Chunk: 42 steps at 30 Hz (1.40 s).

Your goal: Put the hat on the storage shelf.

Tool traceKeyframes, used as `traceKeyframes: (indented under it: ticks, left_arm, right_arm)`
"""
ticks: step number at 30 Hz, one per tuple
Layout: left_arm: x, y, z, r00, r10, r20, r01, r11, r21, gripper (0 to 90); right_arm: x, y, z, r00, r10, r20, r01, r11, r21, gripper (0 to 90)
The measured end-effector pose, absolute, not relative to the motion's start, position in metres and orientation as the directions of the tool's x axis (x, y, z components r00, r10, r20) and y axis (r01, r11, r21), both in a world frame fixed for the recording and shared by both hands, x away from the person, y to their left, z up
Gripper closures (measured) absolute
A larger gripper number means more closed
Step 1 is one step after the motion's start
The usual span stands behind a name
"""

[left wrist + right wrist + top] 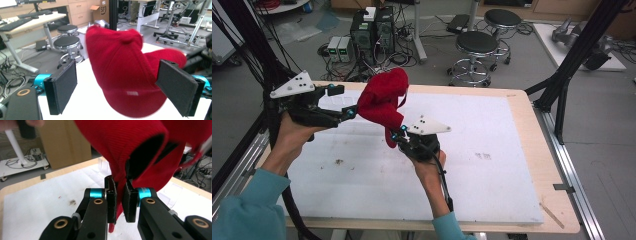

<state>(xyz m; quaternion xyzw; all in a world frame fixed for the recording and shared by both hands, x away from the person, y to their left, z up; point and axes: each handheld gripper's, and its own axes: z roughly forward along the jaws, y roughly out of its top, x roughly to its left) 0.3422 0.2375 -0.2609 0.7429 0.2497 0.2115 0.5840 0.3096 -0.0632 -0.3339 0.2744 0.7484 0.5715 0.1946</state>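
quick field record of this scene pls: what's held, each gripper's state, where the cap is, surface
item: red cap, knitted-looking fabric
right gripper: shut on the cap's rim, holding it up
left gripper: jaws open, one either side of the cap, pads not touching it
cap position: lifted off the table, between the two grippers
surface: white board on a wooden table, a few small dark specks on the board
background: stools and computer cases on the floor

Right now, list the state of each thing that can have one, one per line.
red cap: held up off the table, hanging crumpled from its edge.
right gripper: shut on the cap's edge.
left gripper: open, jaws either side of the cap, not pressing.
white board: flat, lightly stained.
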Motion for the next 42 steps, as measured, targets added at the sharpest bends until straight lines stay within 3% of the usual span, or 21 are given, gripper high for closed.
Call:
traceKeyframes:
  ticks: [8,26,42]
  left_arm:
    - [0.345,0.249,-0.264,0.78,0.626,-0.005,0.138,-0.165,0.977,16.0]
    - [0.337,0.254,-0.264,0.79,0.61,0.05,0.09,-0.197,0.976,13.3]
    - [0.318,0.28,-0.324,0.768,0.64,0.028,0.137,-0.207,0.969,13.4]
  right_arm:
    - [0.318,-0.069,-0.331,-0.769,0.634,0.079,0.209,0.133,0.969,83.8]
    - [0.327,-0.073,-0.327,-0.745,0.665,0.056,0.197,0.139,0.97,83.8]
    - [0.359,-0.071,-0.322,-0.703,0.711,0.028,0.171,0.131,0.977,83.7]
